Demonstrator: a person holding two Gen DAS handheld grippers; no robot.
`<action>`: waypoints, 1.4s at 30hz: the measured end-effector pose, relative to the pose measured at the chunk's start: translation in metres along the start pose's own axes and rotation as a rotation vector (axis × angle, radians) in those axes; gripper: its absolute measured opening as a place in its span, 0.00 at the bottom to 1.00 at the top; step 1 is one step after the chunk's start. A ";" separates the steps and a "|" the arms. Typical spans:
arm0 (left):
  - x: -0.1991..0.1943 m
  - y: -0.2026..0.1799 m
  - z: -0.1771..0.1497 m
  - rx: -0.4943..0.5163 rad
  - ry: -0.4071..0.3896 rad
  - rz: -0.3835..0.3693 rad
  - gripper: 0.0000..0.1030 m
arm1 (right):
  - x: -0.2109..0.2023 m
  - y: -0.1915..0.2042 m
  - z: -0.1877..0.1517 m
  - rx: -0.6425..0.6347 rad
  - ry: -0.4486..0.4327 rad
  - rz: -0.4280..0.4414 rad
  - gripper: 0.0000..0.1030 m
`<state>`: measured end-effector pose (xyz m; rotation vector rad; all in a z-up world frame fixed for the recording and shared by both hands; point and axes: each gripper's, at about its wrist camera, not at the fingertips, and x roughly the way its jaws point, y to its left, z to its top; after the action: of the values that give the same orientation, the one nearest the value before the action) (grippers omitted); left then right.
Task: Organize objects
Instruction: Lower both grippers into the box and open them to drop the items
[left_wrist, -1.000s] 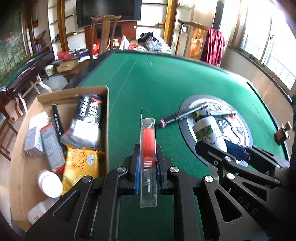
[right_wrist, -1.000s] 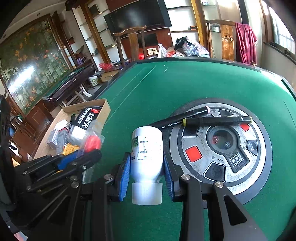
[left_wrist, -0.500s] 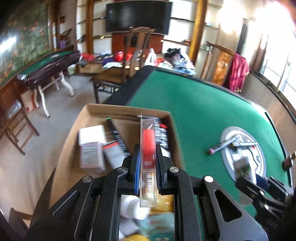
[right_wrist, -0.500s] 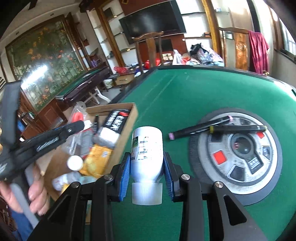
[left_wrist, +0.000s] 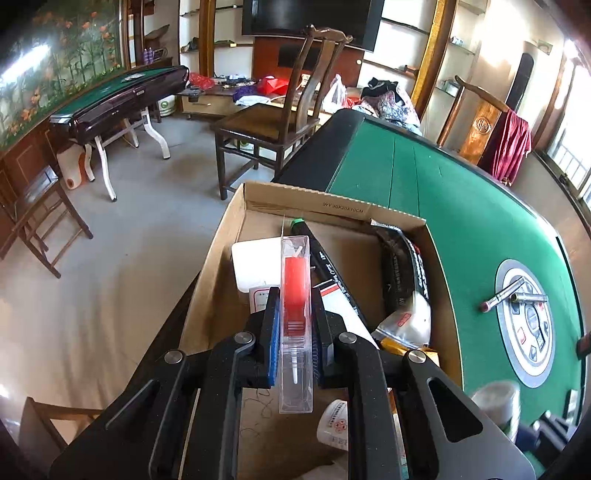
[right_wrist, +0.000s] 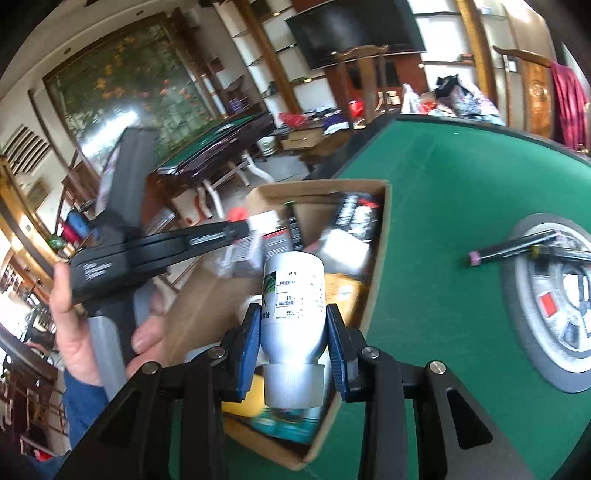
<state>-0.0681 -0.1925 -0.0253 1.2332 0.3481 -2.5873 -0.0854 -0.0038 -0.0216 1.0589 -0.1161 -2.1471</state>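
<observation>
Box (left_wrist: 332, 210) of cardboard sits at the counter's edge, already holding a marker (left_wrist: 328, 266), a white carton (left_wrist: 255, 262), a black packet (left_wrist: 402, 269) and a yellow packet (right_wrist: 343, 291). Your left tool (left_wrist: 295, 328) is clamped narrow on a clear case with a red insert (left_wrist: 295, 295) and hangs over the box's middle; your right tool (right_wrist: 293, 332) grips a white bottle (right_wrist: 293, 295) by its body, cap toward you, over the box's near corner. To do this well, lower each item into a bare patch of cardboard before letting go, one hand at a time, so the tools do not knock together and the bottle does not roll onto the packets. Beyond the box the green counter (left_wrist: 461, 221) carries two pens (left_wrist: 513, 291) across a round grey panel (left_wrist: 532, 325). Farther off stand a wooden chair (left_wrist: 280, 122), a second green table (left_wrist: 122, 92) and a dark screen (left_wrist: 306, 18).
</observation>
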 end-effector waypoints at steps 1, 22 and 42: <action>0.001 0.001 -0.001 0.003 0.005 -0.001 0.13 | 0.004 0.004 -0.002 -0.006 0.010 0.010 0.32; 0.009 0.001 -0.003 0.032 0.035 0.023 0.13 | 0.038 0.024 -0.032 -0.067 0.088 -0.026 0.32; 0.008 0.010 -0.001 -0.027 0.037 0.003 0.13 | 0.025 0.023 -0.032 -0.074 0.033 -0.027 0.34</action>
<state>-0.0691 -0.2028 -0.0331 1.2726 0.3864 -2.5518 -0.0586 -0.0296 -0.0503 1.0578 -0.0070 -2.1399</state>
